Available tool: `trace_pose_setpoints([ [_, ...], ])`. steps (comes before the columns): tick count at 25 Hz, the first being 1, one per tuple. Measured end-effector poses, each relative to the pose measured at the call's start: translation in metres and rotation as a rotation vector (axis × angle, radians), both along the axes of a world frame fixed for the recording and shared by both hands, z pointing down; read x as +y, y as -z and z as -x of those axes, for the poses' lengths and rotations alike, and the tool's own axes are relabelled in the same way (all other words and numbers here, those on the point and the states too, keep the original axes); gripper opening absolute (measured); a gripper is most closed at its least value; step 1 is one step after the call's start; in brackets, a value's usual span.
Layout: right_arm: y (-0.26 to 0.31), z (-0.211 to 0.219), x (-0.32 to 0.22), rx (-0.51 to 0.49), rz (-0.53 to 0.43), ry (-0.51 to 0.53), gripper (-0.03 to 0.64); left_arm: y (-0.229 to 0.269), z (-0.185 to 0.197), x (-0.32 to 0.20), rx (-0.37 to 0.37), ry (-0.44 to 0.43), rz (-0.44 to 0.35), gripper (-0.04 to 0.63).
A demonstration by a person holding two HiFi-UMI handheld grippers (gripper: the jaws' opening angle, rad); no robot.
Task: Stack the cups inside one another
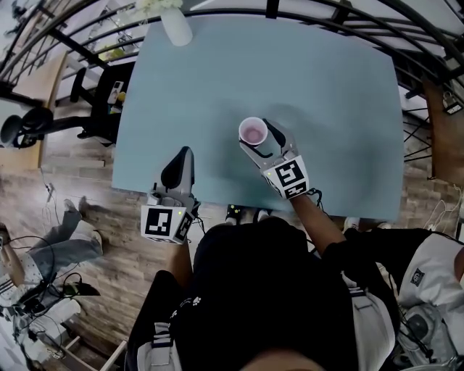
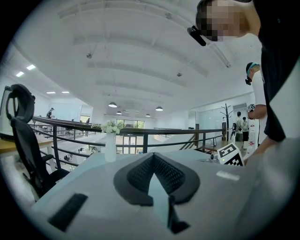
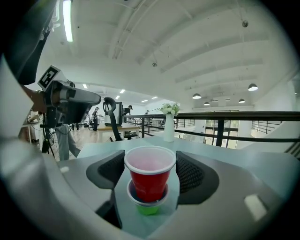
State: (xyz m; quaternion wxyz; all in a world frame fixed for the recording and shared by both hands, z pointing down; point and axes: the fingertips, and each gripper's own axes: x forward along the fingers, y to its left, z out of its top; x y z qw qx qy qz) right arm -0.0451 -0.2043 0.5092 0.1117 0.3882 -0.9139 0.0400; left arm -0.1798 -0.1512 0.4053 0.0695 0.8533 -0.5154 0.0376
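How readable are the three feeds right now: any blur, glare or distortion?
Head view: even light, soft shadow beside the red cup on the table, railings bowed by the lens. Left gripper view: heavy fisheye, dark corners. Right gripper view: red cup sharp, no glare, ceiling strip light blown out.

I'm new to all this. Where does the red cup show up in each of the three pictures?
Head view: red cup mid table, seen from above, at the right gripper tip.
Left gripper view: not in it.
Right gripper view: low centre, between the jaws, nested in a green cup.
Shared landmark: the white vase of flowers.
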Motion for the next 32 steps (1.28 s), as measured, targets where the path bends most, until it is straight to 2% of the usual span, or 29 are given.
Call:
trace_pose_setpoints([
  [18, -0.041, 0.005, 0.003, 0.074, 0.048, -0.004, 0.348, -0.006, 0.016, 0.015, -0.016, 0.044, 0.018, -0.008],
  [32, -0.058, -0.001, 0.004, 0.105, 0.061, -0.015, 0.351, -0.006, 0.014, 0.020, -0.012, 0.049, 0.010, -0.008],
])
